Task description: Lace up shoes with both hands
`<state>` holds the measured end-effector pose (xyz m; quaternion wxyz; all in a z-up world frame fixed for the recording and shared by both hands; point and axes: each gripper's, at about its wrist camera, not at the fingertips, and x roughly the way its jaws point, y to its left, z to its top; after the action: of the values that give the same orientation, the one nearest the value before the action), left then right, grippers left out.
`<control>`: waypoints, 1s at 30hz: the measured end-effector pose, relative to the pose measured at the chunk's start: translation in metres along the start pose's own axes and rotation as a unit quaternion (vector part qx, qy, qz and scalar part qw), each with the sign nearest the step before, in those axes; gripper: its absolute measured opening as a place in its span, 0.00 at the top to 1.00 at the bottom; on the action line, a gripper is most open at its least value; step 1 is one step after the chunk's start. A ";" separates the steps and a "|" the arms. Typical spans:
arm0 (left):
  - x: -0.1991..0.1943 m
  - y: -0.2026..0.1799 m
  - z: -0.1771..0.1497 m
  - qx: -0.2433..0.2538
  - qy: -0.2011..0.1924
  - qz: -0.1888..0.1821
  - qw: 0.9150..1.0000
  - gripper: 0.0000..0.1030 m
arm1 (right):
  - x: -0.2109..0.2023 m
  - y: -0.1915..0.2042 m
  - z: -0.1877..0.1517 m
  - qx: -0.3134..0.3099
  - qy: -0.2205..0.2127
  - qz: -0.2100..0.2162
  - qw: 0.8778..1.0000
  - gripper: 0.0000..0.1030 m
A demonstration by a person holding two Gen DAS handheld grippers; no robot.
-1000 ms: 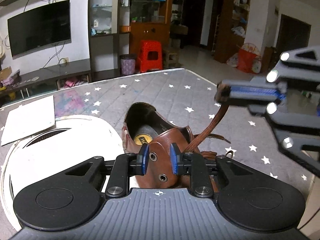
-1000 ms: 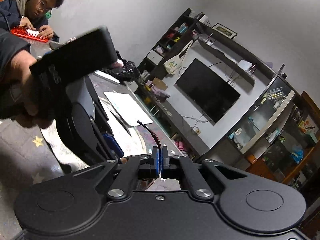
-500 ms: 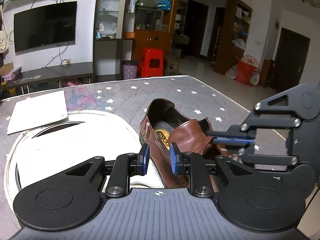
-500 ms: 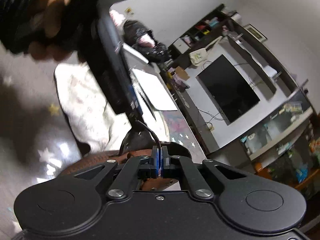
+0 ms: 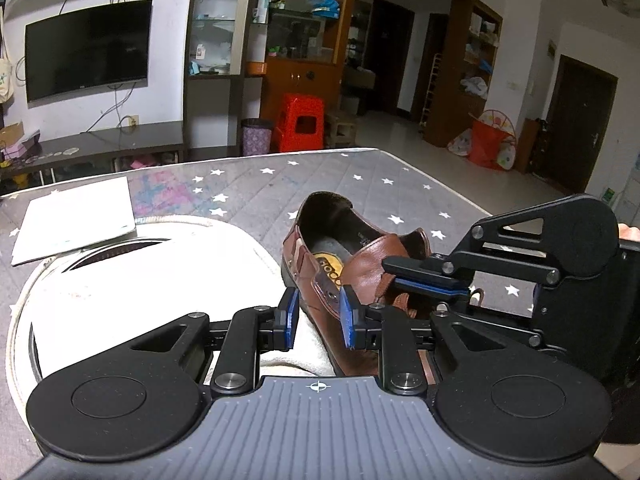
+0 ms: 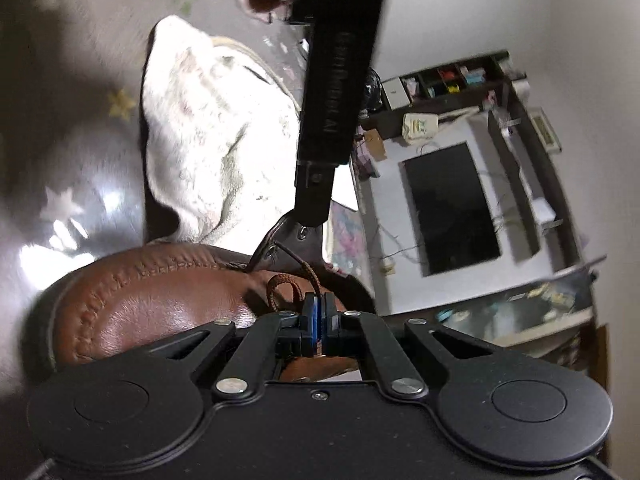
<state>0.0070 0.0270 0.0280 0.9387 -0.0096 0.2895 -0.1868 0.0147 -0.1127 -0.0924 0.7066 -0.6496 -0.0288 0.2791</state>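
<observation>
Brown leather shoe (image 5: 352, 264) on star-print quilted mat (image 5: 248, 188), partly atop white towel (image 5: 132, 276), heel away from left camera. Left gripper (image 5: 318, 318): jaws partly open, straddling shoe's eyelet flap; contact of blue pads with leather cannot be confirmed. Right gripper (image 6: 318, 314): jaws fully closed, pinching brown lace (image 6: 298, 276); lace curls from eyelet in short loop above vamp. In left view, right gripper enters from right, over tongue. White paper sheet (image 5: 76, 216) lies far left on mat.

white towel (image 5: 120, 280), paper sheet (image 5: 76, 216), television (image 5: 86, 48), red stool (image 5: 302, 122)
</observation>
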 end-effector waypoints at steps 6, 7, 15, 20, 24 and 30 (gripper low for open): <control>0.001 0.002 -0.001 0.001 0.001 -0.006 1.000 0.77 | 0.005 0.014 -0.003 -0.047 0.004 -0.015 0.999 0.98; 0.001 0.002 -0.001 0.001 0.001 -0.006 1.000 0.77 | 0.006 0.015 -0.004 -0.051 0.006 -0.016 0.999 0.98; 0.003 0.002 -0.001 0.001 0.002 -0.007 1.000 0.77 | 0.007 0.028 -0.007 -0.085 0.007 -0.024 0.996 0.98; 0.003 0.000 -0.002 0.002 0.002 -0.007 1.000 0.76 | 0.007 0.027 -0.003 -0.097 -0.002 -0.021 0.995 0.98; 0.001 -0.001 -0.001 0.007 0.000 -0.011 1.000 0.72 | 0.005 0.030 0.000 -0.115 -0.011 -0.012 0.993 0.98; 0.000 -0.011 -0.008 0.046 0.016 -0.014 0.999 0.72 | 0.002 0.027 0.003 -0.107 -0.016 0.004 0.994 0.98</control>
<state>-0.0013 0.0171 0.0229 0.9306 0.0327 0.2954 -0.2136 0.0050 -0.1090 -0.1174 0.6315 -0.7168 -0.0670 0.2879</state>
